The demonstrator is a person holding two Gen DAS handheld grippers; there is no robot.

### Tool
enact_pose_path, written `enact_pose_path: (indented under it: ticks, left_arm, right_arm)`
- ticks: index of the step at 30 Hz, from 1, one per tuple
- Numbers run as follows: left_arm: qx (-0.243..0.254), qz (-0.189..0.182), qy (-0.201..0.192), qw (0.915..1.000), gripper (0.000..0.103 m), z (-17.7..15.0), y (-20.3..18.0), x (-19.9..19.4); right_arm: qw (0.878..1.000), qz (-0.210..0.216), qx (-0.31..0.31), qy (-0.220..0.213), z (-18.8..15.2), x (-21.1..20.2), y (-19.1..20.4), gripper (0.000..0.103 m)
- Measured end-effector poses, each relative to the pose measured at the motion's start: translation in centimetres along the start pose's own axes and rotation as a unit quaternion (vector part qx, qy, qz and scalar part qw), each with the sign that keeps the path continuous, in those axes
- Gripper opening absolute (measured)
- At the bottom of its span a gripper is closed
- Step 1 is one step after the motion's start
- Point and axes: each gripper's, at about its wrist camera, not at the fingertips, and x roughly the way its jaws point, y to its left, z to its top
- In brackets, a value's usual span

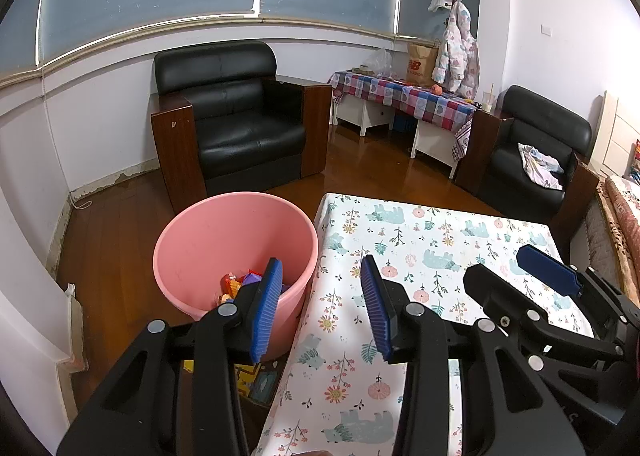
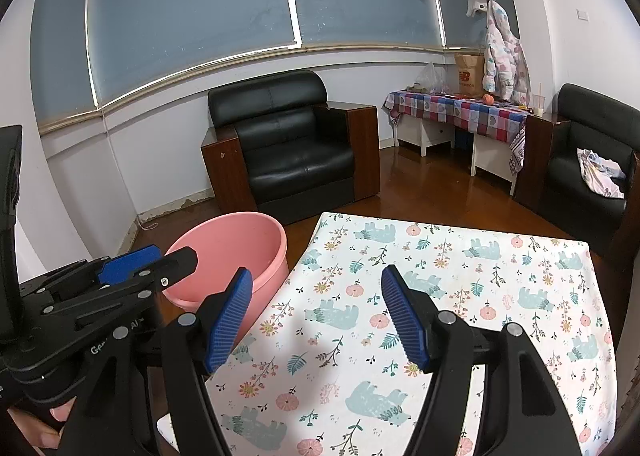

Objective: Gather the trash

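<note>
A pink bucket [image 1: 224,240] stands on the floor against the left side of a table with a floral cloth [image 1: 432,240]. Colourful trash [image 1: 240,284] lies at its bottom. My left gripper [image 1: 324,308] is open and empty, straddling the bucket's right rim and the table's left edge. My right gripper [image 2: 316,316] is open and empty above the cloth [image 2: 460,276]; in the left wrist view it shows as the right gripper [image 1: 516,268] over the table's right part. The bucket [image 2: 236,240] and the left gripper [image 2: 148,260] appear at the left of the right wrist view.
A black armchair [image 1: 236,116] stands behind the bucket, a second armchair [image 1: 536,152] with cloth on it at the right. A checked side table [image 1: 404,94] carries bags and small items. Colourful boxes [image 1: 256,376] lie on the wooden floor under the table edge.
</note>
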Motion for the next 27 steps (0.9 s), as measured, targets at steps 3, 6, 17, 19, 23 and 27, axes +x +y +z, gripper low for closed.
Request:
enact_pose_path:
  ticks: [3, 6, 17, 19, 23, 27]
  left_arm:
    - [0.001, 0.0, 0.0, 1.0, 0.041, -0.1, 0.2, 0.0]
    - [0.001, 0.0, 0.001, 1.0, 0.041, -0.1, 0.2, 0.0]
    - [0.007, 0.0, 0.005, 1.0, 0.041, -0.5, 0.2, 0.3]
    - [0.009, -0.001, 0.008, 0.9999, 0.041, -0.5, 0.1, 0.6]
    - [0.013, -0.001, 0.012, 0.9998, 0.041, -0.5, 0.0, 1.1]
    - [0.016, -0.001, 0.018, 0.9997, 0.041, -0.4, -0.1, 1.7]
  right_arm:
    - [1.0, 0.0, 0.0, 0.0, 0.0, 0.0, 0.0, 0.066]
    - [1.0, -0.001, 0.001, 0.002, -0.1, 0.1, 0.0, 0.066]
    - [1.0, 0.0, 0.008, 0.005, -0.3, 0.3, -0.6, 0.066]
    - [1.0, -0.001, 0.01, 0.006, -0.2, 0.4, -0.7, 0.066]
    - [1.0, -0.002, 0.015, 0.011, -0.4, 0.9, -1.0, 0.066]
    - [1.0, -0.003, 0.018, 0.015, -0.5, 1.3, -1.1, 0.066]
